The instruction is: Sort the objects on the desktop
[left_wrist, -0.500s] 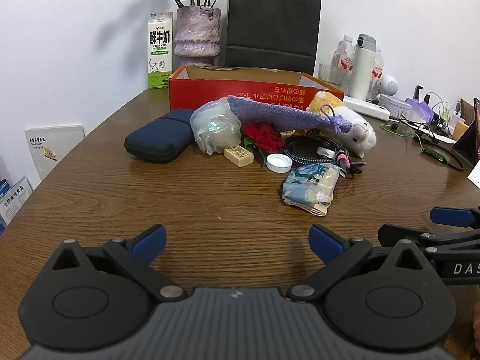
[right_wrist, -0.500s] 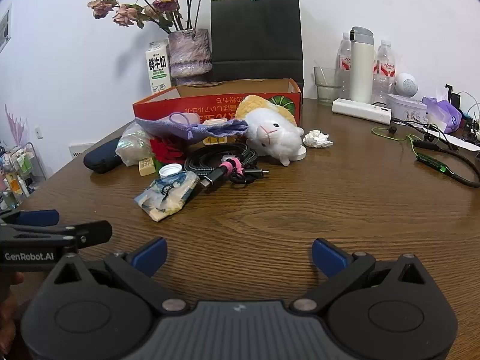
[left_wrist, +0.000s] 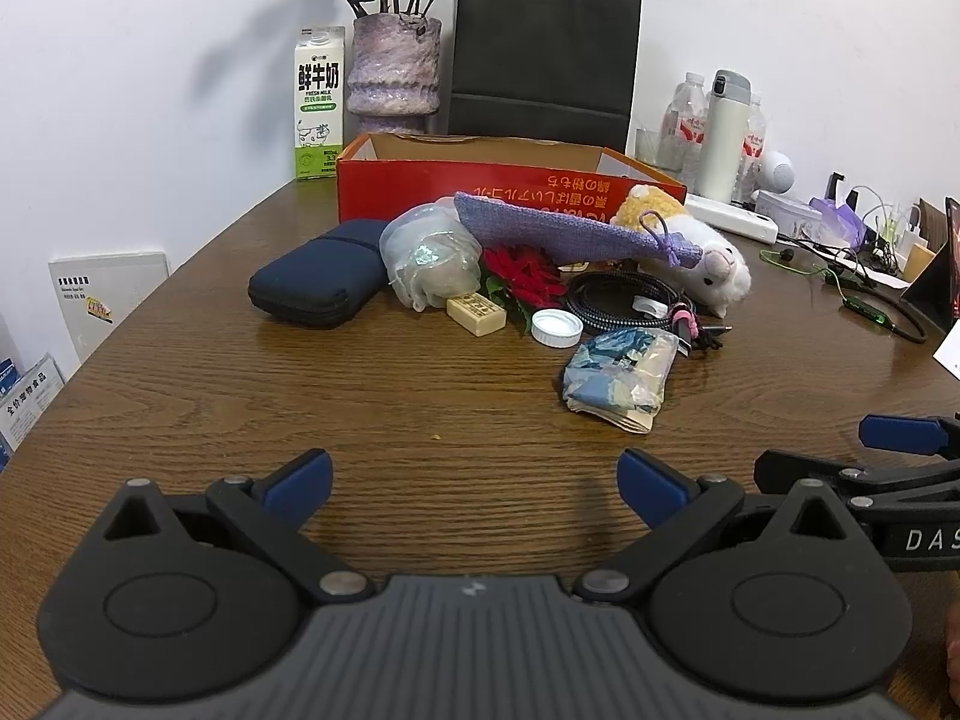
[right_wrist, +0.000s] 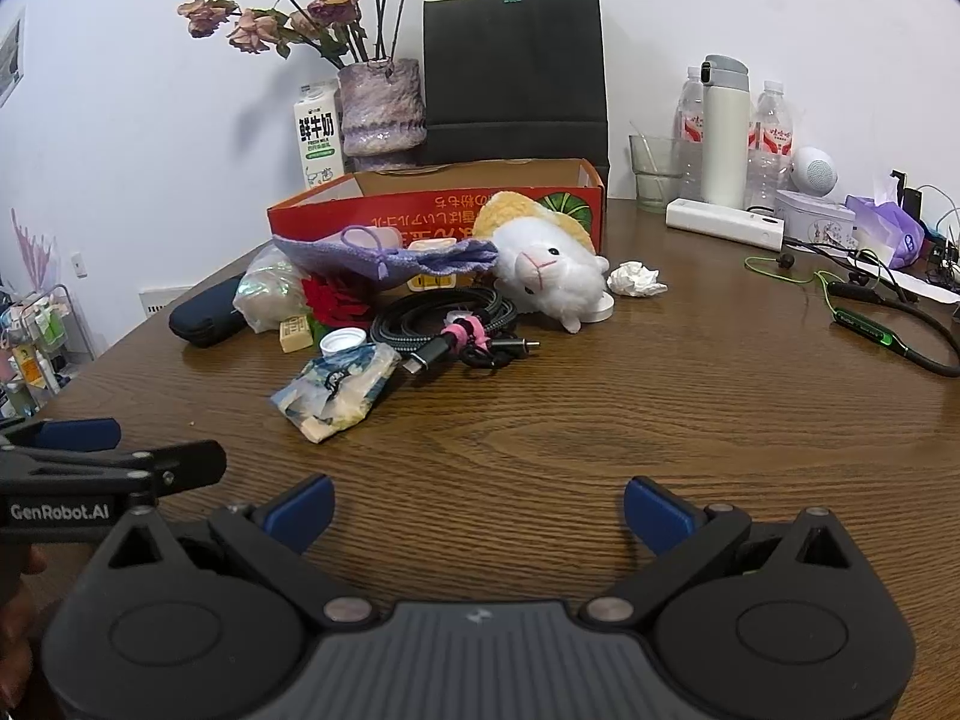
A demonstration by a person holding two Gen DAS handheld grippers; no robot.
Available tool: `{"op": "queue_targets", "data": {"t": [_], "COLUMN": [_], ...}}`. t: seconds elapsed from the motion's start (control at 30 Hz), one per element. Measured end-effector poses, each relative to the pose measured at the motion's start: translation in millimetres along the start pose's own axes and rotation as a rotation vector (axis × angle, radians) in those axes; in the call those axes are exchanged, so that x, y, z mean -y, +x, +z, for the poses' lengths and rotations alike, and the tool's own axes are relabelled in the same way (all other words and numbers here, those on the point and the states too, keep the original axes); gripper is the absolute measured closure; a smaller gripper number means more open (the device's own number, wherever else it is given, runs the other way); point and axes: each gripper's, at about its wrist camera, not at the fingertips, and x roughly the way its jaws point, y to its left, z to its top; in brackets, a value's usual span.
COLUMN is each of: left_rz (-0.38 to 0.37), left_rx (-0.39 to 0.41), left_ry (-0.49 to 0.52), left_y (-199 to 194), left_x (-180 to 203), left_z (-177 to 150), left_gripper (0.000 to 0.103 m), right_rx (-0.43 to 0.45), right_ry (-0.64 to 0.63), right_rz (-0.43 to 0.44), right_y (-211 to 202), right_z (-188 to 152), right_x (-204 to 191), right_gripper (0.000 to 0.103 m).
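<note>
A pile lies before an open red cardboard box: a navy zip case, a clear plastic bag, a purple knit pouch, a plush sheep, a red flower, a coiled cable, a white cap, a beige block and a blue-patterned packet. My left gripper is open and empty, low over the table in front of the pile. My right gripper is open and empty beside it, on the right.
A milk carton, a vase of dried roses and a black paper bag stand behind the box. Bottles, a flask, a glass, a power strip, a crumpled tissue and green-corded earphones occupy the right side.
</note>
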Motion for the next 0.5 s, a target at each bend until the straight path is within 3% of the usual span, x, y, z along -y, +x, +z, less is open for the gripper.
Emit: {"op": "queue_targets", "data": {"t": [0.5], "left_rz": [-0.005], "left_rx": [0.0], "left_ry": [-0.004], "left_y": [1.0], "left_x": [-1.0], "left_z": [0.4], "left_gripper": [0.0], "right_rx": [0.001], "right_ry": [0.004], "right_rz": [-0.002], "right_y": [0.1], "right_z": [-0.1], "right_x": [0.7], "right_gripper": [0.0]}}
